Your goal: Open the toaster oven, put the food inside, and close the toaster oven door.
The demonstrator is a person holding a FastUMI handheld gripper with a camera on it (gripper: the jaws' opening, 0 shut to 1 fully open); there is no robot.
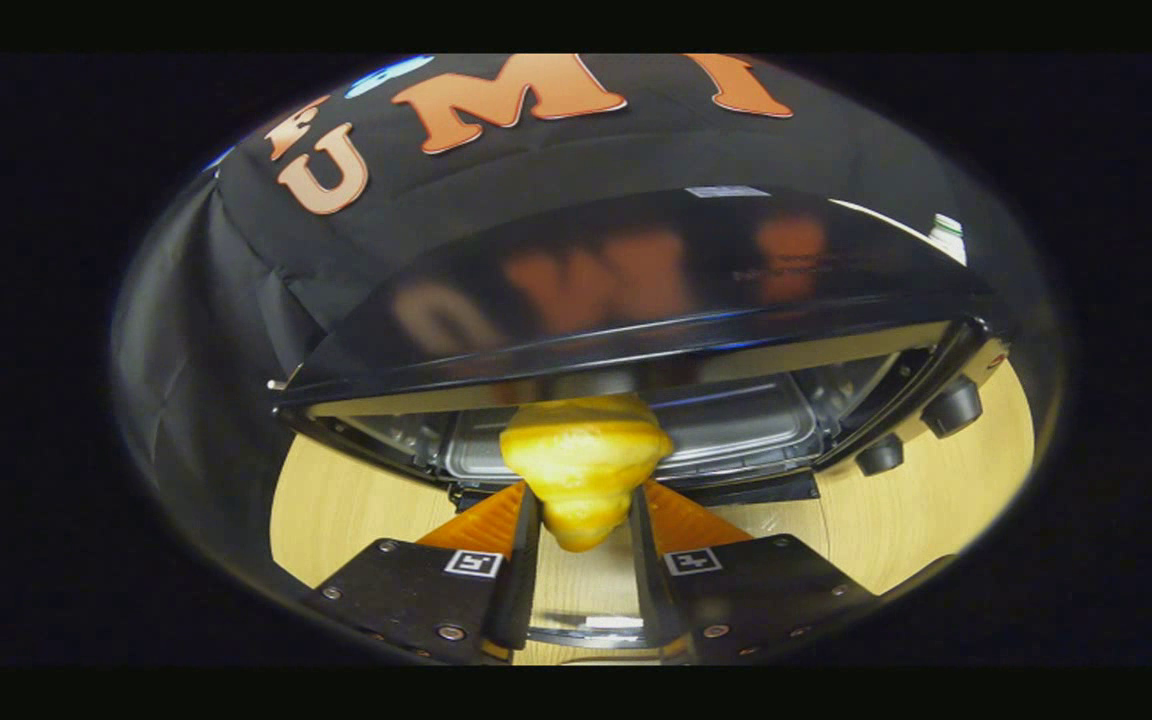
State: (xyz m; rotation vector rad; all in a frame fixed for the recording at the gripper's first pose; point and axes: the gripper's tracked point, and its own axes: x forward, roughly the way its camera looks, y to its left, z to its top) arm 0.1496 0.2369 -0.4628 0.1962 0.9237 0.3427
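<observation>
A golden croissant [584, 465] is held between my two fingers, and the gripper [584, 500] is shut on its narrow end. Its wide end points toward the toaster oven [636, 290], a black box with a glossy top. The oven stands open: its cavity faces me just beyond the croissant, with a metal tray [736, 430] lying inside. The lowered door's glass [591, 625] lies under my fingers. The croissant hides the middle of the cavity.
Two black knobs [951, 405] sit on the oven's control panel to the right of the cavity. A light wooden table [936, 500] carries the oven. A white bottle top [948, 232] shows behind the oven at the right.
</observation>
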